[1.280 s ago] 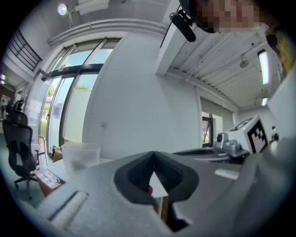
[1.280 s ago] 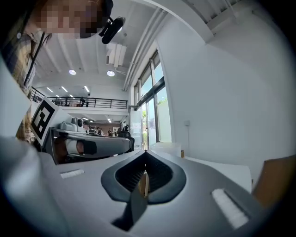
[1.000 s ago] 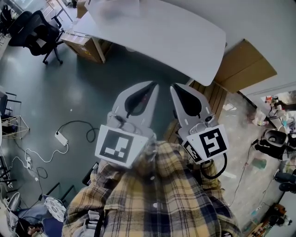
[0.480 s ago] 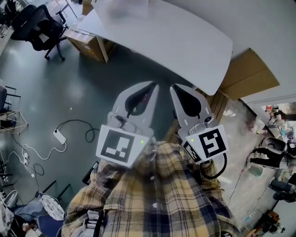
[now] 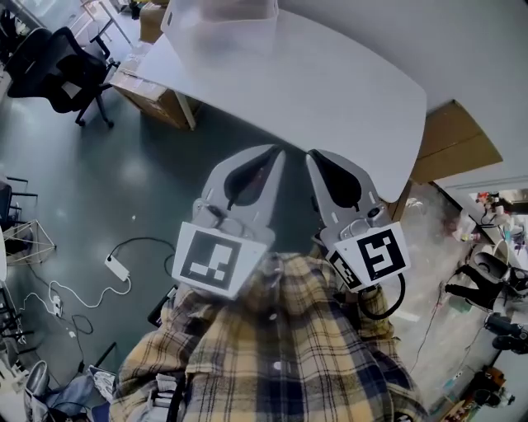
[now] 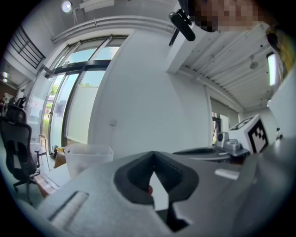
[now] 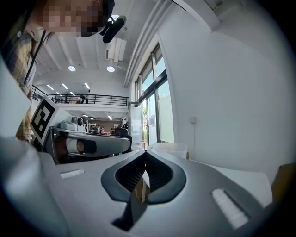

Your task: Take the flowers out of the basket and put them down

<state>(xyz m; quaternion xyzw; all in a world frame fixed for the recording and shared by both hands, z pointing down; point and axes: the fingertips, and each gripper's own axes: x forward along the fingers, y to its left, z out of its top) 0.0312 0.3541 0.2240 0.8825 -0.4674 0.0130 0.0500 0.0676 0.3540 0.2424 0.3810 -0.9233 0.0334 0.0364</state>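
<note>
The left tool (image 5: 275, 153) and the right tool (image 5: 313, 155), both clenched on nothing, sit side by side at mid-frame, tips toward the white counter (image 5: 330, 82), where a pale translucent basket (image 5: 224, 31) stands at the frame's upper edge, its contents unclear.

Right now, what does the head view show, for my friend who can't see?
The left hand-held gripper and right hand-held gripper, both shut, point side by side toward a white table carrying a see-through tub. A plaid shirt fills the bottom.
</note>
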